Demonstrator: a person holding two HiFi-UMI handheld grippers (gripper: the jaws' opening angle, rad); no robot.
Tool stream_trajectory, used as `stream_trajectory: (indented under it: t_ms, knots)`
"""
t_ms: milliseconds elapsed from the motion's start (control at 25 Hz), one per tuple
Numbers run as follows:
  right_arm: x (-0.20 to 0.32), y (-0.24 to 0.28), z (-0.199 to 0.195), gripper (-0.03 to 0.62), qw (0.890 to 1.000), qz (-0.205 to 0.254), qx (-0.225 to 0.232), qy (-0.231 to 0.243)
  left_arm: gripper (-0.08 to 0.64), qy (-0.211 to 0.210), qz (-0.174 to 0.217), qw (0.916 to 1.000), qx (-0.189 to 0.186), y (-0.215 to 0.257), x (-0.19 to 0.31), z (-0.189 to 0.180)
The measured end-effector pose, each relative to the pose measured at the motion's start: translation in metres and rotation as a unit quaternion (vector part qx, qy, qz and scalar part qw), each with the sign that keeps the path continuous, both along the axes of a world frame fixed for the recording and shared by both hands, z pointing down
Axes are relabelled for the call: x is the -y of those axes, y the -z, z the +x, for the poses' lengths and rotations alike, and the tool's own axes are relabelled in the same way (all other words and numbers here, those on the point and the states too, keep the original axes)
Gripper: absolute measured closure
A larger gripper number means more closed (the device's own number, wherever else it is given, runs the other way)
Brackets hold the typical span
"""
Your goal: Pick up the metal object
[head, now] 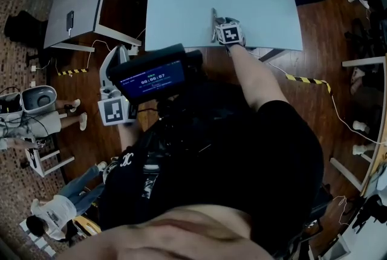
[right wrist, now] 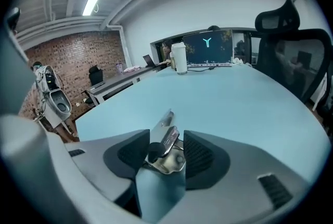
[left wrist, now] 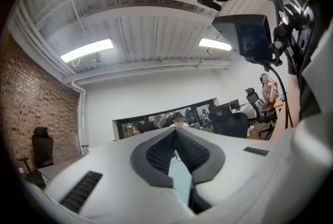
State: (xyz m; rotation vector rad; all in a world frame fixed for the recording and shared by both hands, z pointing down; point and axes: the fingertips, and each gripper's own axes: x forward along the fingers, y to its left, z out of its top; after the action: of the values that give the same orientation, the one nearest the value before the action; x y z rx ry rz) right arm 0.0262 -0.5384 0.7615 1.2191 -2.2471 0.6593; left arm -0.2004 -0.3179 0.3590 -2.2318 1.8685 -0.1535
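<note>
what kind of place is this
Most likely an open-plan office or lab workspace: a large pale blue table, a black office chair beside it, a monitor at its far end, and more desks along a brick wall.

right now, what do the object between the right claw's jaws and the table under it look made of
The metal object looks like bare silvery metal, polished, going by its bright glints; its dark ribbed part may be plastic or rubber. The table has a smooth matte pale-blue top with no grain, perhaps laminate or paint; I can't tell which.
</note>
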Motion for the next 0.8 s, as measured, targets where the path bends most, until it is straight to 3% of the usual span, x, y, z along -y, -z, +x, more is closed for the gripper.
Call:
stream_trajectory:
  t_ms: [280, 440, 800]
  knots:
    - [-0.005, 0.004, 0.002, 0.464, 1.000, -0.017, 0.015, -0.006, 0.552, -0.003, -0.003, 1.0000, 0.002, -0.001, 0.001, -0.001]
    - [-0.006, 0.019, -0.001, 0.552, 1.000, 0.008, 0.017, 0.003, 0.551, -0.009, -0.011, 0.9999, 0.002, -0.004, 0.004, -0.001]
    - [-0.007, 0.047, 0.013, 0.581, 0.998, 0.054, 0.018, -0.001, 0.551, -0.028, -0.011, 0.9995, 0.004, -0.007, 0.011, 0.002]
